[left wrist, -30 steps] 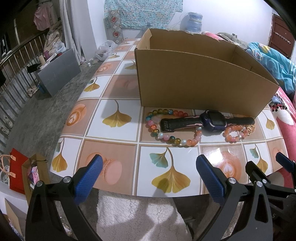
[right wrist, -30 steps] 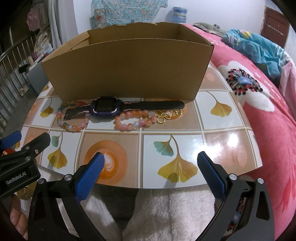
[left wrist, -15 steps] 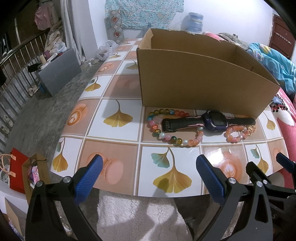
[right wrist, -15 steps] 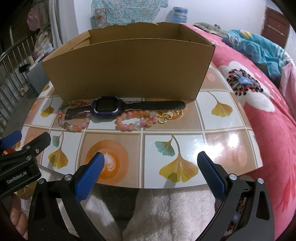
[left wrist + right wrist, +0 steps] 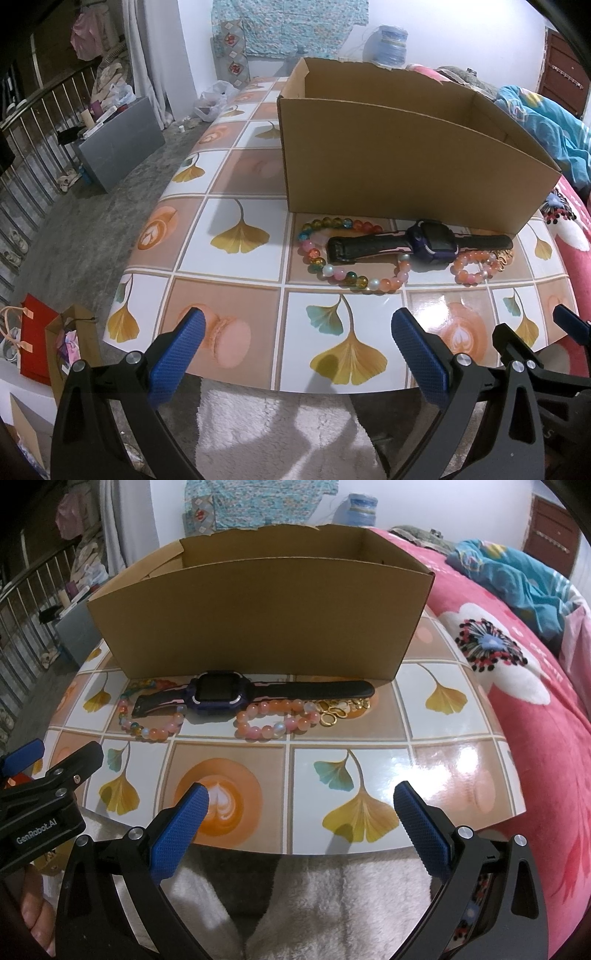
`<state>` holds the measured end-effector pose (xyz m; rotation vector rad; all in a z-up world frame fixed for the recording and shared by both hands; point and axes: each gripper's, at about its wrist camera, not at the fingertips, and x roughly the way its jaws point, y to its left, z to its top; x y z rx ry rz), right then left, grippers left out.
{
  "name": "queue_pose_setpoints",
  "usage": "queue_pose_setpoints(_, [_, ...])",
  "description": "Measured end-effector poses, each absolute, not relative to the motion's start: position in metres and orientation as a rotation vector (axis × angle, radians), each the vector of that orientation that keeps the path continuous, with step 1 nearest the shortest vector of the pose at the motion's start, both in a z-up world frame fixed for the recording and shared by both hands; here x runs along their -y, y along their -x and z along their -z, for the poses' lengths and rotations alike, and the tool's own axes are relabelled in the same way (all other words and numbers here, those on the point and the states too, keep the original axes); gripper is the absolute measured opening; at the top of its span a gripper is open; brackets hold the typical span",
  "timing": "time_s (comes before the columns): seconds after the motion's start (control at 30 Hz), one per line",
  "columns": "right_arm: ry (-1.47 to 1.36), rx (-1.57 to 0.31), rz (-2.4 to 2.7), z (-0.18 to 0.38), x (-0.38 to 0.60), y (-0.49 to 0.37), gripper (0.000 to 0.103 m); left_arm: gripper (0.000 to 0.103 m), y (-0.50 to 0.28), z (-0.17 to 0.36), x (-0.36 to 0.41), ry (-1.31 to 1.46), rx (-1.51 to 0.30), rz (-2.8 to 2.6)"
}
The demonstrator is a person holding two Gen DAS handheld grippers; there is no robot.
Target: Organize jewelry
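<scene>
A purple smartwatch [image 5: 430,242] [image 5: 218,694] with a black strap lies in front of an open cardboard box [image 5: 399,162] [image 5: 258,609]. Under its left strap end lies a multicolour bead bracelet [image 5: 343,275] [image 5: 147,731]. A smaller pink bead bracelet [image 5: 471,267] [image 5: 273,723] and a gold chain [image 5: 338,710] lie to its right. My left gripper [image 5: 295,350] is open over the table's near edge, holding nothing. My right gripper [image 5: 299,823] is open too, short of the jewelry.
The patterned tabletop [image 5: 236,236] [image 5: 443,734] ends just ahead of both grippers, with a white fluffy rug [image 5: 280,435] below. A pink flowered bed [image 5: 517,672] adjoins the right side. Gift bags [image 5: 48,343] and a grey box [image 5: 118,140] sit on the floor left.
Both grippers have edged a little forward toward the table; the jewelry and box have not moved. Both stay open.
</scene>
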<state>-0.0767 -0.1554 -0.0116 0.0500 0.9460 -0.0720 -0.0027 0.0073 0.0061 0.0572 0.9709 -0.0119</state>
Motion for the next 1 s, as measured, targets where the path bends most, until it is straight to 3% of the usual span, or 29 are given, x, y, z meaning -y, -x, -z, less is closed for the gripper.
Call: queue_pose_setpoints(1.0, [-0.024,-1.003,0.097,0.037,0.162,0.05,0.096,0.099,-0.027,0.031,-0.006,-0.114,-1.006,0.049])
